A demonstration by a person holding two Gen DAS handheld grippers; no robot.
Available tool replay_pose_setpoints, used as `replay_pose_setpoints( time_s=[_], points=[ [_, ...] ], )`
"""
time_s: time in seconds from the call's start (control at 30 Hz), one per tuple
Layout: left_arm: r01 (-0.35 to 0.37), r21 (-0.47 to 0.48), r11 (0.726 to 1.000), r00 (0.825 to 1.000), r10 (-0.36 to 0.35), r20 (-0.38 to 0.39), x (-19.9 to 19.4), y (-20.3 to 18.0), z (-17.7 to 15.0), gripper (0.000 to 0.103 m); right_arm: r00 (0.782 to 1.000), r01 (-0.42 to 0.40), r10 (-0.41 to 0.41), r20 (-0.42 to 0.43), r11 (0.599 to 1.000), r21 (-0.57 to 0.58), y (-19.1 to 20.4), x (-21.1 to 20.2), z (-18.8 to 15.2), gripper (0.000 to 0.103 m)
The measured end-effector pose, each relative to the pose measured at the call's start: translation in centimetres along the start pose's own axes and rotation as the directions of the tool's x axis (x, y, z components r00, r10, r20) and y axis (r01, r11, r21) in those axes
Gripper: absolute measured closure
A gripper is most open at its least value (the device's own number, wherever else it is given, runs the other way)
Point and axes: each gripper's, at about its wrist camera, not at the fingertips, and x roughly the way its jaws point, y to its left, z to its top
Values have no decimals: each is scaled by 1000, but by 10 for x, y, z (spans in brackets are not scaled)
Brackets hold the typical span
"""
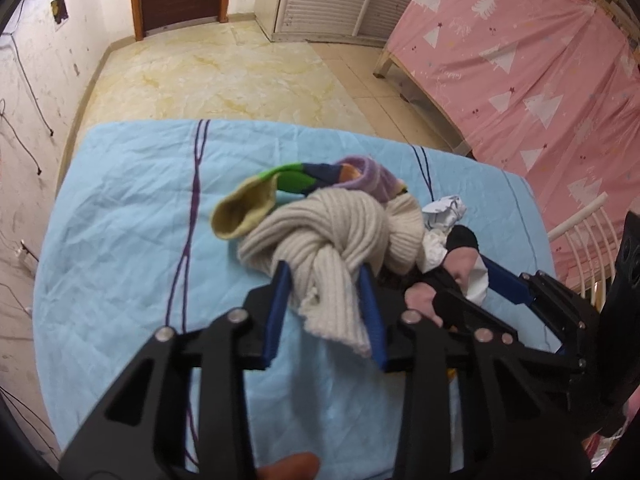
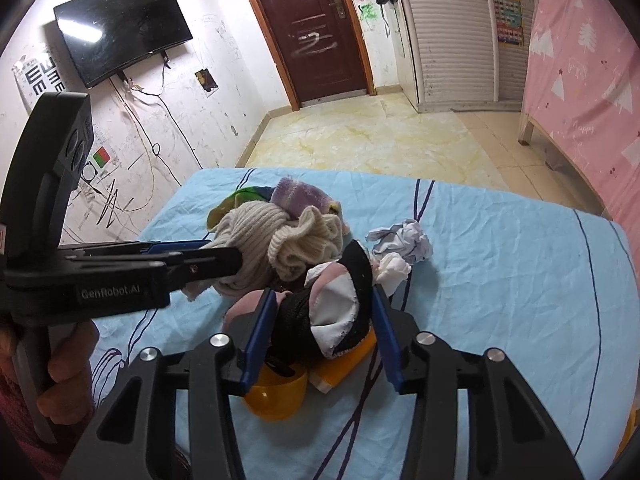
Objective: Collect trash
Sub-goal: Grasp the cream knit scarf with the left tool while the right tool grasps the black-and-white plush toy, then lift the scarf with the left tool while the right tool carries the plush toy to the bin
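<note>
A pile of socks lies on a light blue bed sheet (image 1: 120, 208). My left gripper (image 1: 324, 276) is shut on a knotted beige ribbed sock (image 1: 320, 240); it also shows in the right wrist view (image 2: 244, 240). My right gripper (image 2: 324, 300) is shut on a black, white and pink sock (image 2: 336, 304), seen in the left wrist view (image 1: 460, 256) too. Crumpled white paper (image 2: 404, 240) lies on the sheet just right of the pile, also in the left wrist view (image 1: 446, 210). A smaller white wad (image 2: 394, 270) touches the held sock.
A purple sock (image 2: 300, 196), a green and yellow sock (image 1: 256, 204) and a cream sock (image 2: 312, 236) sit in the pile. A yellow object (image 2: 280, 396) lies under my right gripper. A pink-covered bed (image 1: 540, 72) stands to the right. Tiled floor (image 1: 224, 76) lies beyond.
</note>
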Motion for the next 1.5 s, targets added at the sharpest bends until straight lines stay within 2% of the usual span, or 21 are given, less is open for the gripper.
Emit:
replay_pose_setpoints(
  time_s=[0.03, 0.07, 0.3, 0.37, 0.63, 0.83, 1.03, 1.23, 1.43, 1.5],
  points=[
    [3, -5, 1000, 1000, -3, 3, -2, 2, 0, 73, 1000, 0, 0, 7, 1000, 0, 1, -2, 0, 72],
    [2, -9, 1000, 1000, -2, 6, -4, 3, 0, 74, 1000, 0, 0, 18, 1000, 1, 2, -5, 0, 75],
    [-13, -14, 1000, 999, 13, 34, -23, 6, -5, 75, 999, -15, 16, 38, 1000, -8, 7, -16, -1, 76],
    [-12, -21, 1000, 999, 13, 38, -29, 8, -6, 75, 999, -22, 22, 49, 1000, -4, 9, -19, -1, 80],
    [-17, -15, 1000, 996, 18, 91, -64, 7, -12, 75, 994, -41, 40, 105, 999, 1, 9, -47, -2, 80],
    [-31, 8, 999, 988, 29, 154, -91, -4, -18, 75, 982, -49, 44, 182, 999, 24, 4, -80, -5, 80],
    [-42, 52, 998, 982, 31, 184, -107, -28, -24, 75, 969, -51, 34, 246, 997, 60, -14, -113, -15, 80],
    [-41, 119, 992, 983, 19, 182, -109, -64, -30, 75, 949, -38, -3, 317, 991, 125, -51, -152, -35, 80],
    [-21, 193, 981, 982, -16, 186, -109, -113, -34, 75, 918, 20, -108, 383, 974, 226, -103, -198, -71, 80],
    [-10, 223, 975, 983, -32, 183, -108, -132, -35, 80, 908, 36, -139, 395, 966, 258, -120, -210, -82, 80]
  ],
)
